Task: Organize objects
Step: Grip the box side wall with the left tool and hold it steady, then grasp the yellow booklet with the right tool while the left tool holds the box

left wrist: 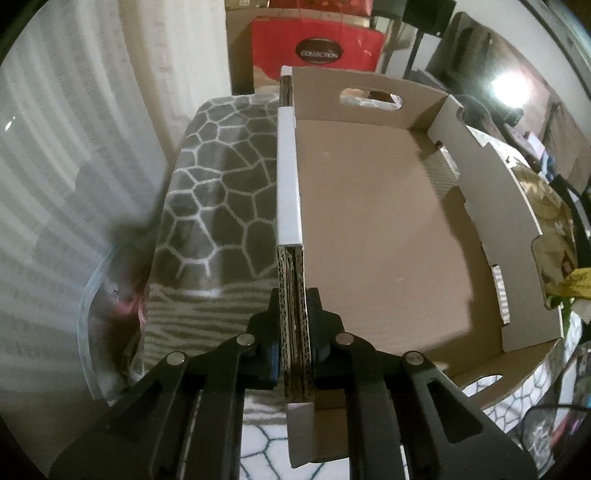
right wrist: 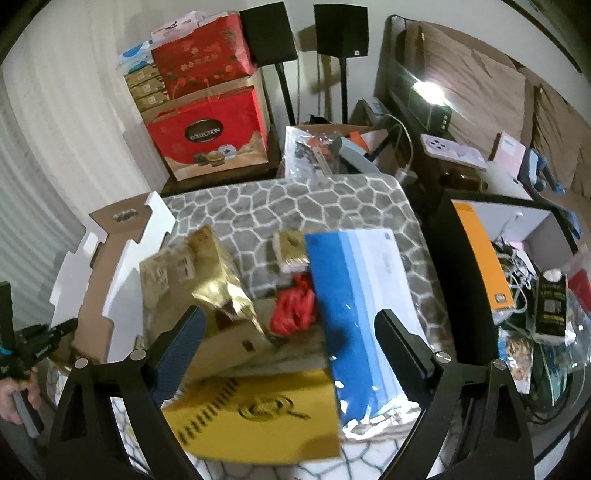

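Observation:
My left gripper (left wrist: 294,332) is shut on the near-left wall (left wrist: 291,280) of an empty cardboard tray box (left wrist: 376,229) that rests on a grey honeycomb-patterned blanket (left wrist: 221,177). In the right wrist view the same box (right wrist: 110,266) sits at the left, with the left gripper (right wrist: 40,343) at its edge. My right gripper (right wrist: 291,325) is open and empty, hovering over a pile: a gold foil bag (right wrist: 192,284), a blue and white packet (right wrist: 354,295), a red bundle (right wrist: 295,310), a yellow box (right wrist: 258,413) and a small gold packet (right wrist: 291,247).
A red "Collection" gift bag (right wrist: 210,136) and stacked gift boxes (right wrist: 199,59) stand behind the blanket. Two black speakers on stands (right wrist: 340,33) are at the back. A cluttered black table (right wrist: 517,280) with cables and an orange box (right wrist: 484,258) lies to the right.

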Available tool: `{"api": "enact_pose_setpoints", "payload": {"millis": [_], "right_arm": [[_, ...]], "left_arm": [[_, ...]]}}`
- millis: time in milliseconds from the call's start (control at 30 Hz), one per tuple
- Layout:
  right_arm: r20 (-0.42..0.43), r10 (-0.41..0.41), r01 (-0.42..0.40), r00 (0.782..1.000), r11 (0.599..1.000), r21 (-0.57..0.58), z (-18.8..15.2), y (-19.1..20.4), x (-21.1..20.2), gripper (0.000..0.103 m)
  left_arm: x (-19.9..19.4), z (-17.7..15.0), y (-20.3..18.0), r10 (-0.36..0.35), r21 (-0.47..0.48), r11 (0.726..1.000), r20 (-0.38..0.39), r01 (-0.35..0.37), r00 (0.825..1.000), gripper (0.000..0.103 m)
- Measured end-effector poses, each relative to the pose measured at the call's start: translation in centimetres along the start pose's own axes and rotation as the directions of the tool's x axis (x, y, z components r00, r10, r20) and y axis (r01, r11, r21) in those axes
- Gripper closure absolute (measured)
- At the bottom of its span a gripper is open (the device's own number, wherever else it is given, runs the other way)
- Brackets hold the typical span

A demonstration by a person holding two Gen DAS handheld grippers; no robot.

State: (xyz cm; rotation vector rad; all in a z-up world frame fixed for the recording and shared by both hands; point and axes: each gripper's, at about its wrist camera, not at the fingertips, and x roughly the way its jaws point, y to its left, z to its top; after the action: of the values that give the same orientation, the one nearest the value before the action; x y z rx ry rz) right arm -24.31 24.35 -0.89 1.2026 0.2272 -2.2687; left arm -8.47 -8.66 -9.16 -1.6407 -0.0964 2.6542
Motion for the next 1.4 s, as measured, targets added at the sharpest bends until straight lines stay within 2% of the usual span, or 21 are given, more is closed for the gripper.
{"api": "enact_pose_setpoints", "payload": {"millis": [300, 633, 733, 800, 867, 1000, 1133, 1200, 1267, 1333, 1367, 1400], "right_arm": [[0.026, 0.013, -0.015, 1.0, 0.998, 0.062, -2.9, -3.6, -4.1, 0.009], [-0.011, 0.123, -0.122, 0.992, 0.988, 0.09, -3.9, -3.5, -4.9, 0.009], [-0.024, 0.116, -0.113, 0.993, 0.99, 0.087, -4.0, -2.8, -4.1, 0.021], [-0.059, 0.127, -0.121, 0.99, 0.989, 0.09, -4.1, -2.4, -3.3, 0.045], [-0.087, 0.141, -0.133, 0.986, 0.987, 0.091, -4.2, -2.0, -2.7, 0.055], [-0.081, 0.112, -0.106, 0.99, 0.991, 0.077, -4.4, -1.5, -2.1, 0.056], [-0.106, 0.128, -0.113, 0.986, 0.983, 0.144, -5.0, -2.4, -1.4, 0.055], [-0.102, 0.149, -0.126, 0.984, 0.97, 0.206, -5.6, -3.3, -1.3, 0.032], [-0.113, 0.14, -0.109, 0.984, 0.962, 0.249, -6.2, -4.1, -1.3, 0.03], [-0.111, 0.164, -0.128, 0.98, 0.952, 0.277, -6.8, -4.6, -1.4, 0.03], [-0.113, 0.183, -0.145, 0.977, 0.948, 0.284, -7.0, -4.7, -1.4, 0.037], [-0.122, 0.196, -0.156, 0.973, 0.948, 0.277, -7.1, -4.5, -1.4, 0.053]], "left_arm": [[-0.7, -1.1, 0.0, -0.01, -0.002, 1.0, 0.005, 0.01, 1.0, 0.092], [-0.6, -1.4, -0.3, 0.015, -0.012, 1.0, 0.018, -0.015, 1.0, 0.092], [-0.6, -1.4, -0.1, 0.015, -0.012, 1.0, 0.017, -0.015, 1.0, 0.092], [-0.5, -1.4, -0.1, 0.015, -0.013, 1.0, 0.017, -0.015, 1.0, 0.092], [-0.5, -1.4, -0.1, 0.014, -0.014, 1.0, 0.017, -0.014, 1.0, 0.092], [-0.5, -1.4, 0.0, 0.012, -0.017, 1.0, 0.019, -0.011, 1.0, 0.092], [-0.4, -1.5, 0.1, 0.008, -0.023, 1.0, 0.021, -0.007, 1.0, 0.092], [-0.5, -1.5, 0.2, 0.006, -0.022, 1.0, 0.022, -0.005, 1.0, 0.092], [-0.4, -1.6, 0.2, 0.005, -0.02, 1.0, 0.023, -0.004, 1.0, 0.092], [-0.4, -1.5, 0.2, 0.005, -0.02, 1.0, 0.022, -0.004, 1.0, 0.092], [-0.4, -1.5, 0.1, 0.006, -0.022, 1.0, 0.022, -0.006, 1.0, 0.092], [-0.4, -1.5, 0.1, 0.005, -0.023, 1.0, 0.022, -0.005, 1.0, 0.092]]}}
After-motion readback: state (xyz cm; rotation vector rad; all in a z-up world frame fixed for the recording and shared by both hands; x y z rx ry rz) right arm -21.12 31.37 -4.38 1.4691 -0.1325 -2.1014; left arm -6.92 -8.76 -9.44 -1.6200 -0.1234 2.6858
